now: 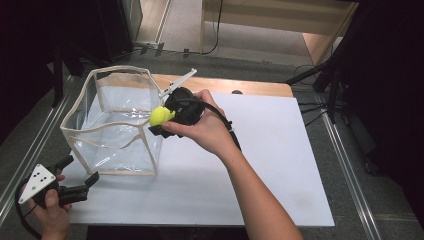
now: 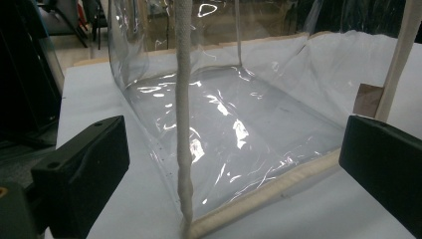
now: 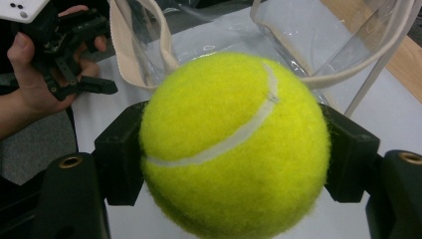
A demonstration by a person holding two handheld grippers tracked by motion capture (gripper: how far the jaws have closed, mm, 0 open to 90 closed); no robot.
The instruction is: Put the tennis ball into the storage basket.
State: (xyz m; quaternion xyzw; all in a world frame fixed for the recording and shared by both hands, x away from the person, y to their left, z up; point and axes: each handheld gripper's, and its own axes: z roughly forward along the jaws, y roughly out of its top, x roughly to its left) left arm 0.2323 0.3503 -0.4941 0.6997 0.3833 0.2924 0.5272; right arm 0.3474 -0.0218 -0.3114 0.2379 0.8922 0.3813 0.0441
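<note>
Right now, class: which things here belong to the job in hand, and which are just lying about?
In the job:
- tennis ball, clamped in the right tool
- clear bag, open on top
- left tool, open beside the bag

Lying about:
- cables on the floor
- wooden board

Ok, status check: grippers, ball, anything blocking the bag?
Right gripper shut on tennis ball at the clear bag rim. Left gripper open, beside the bag. Nothing blocking its open top.
</note>
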